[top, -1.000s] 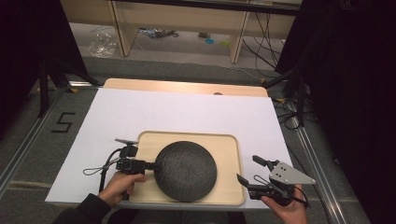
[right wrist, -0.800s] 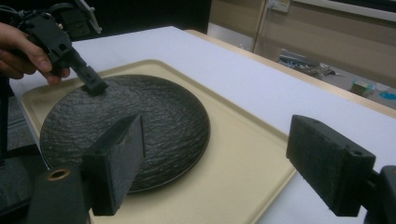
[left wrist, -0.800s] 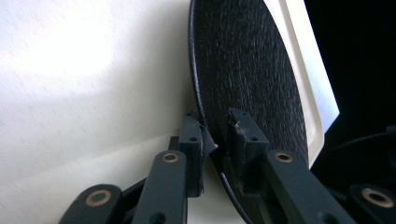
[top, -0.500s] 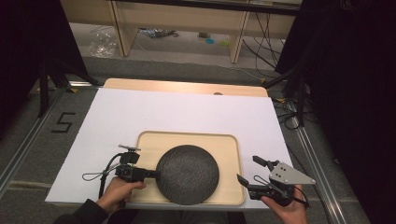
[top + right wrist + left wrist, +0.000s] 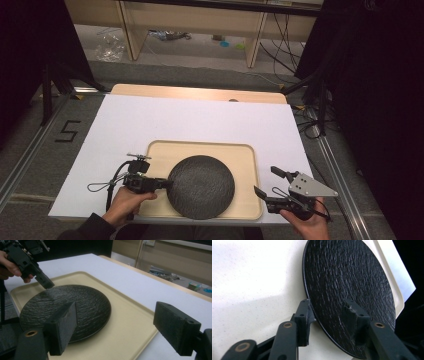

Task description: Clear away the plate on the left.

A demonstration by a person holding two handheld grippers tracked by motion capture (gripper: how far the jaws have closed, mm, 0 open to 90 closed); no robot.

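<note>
A round black textured plate lies on a cream tray, toward its front edge. My left gripper is shut on the plate's left rim, one jaw under the edge and one on top. From the right gripper view, the left gripper meets the plate's far rim. My right gripper stands open just off the tray's front right corner, with nothing between its jaws.
The tray rests on a white sheet covering a wooden table. The table's front edge runs just below the tray. Dark frames and cables stand to the right, and a "5" mark is on the floor to the left.
The plate, held higher and looking larger a second ago, has come down and slid slightly toward the tray's front. My left gripper moved with it. The right gripper has stayed put.
</note>
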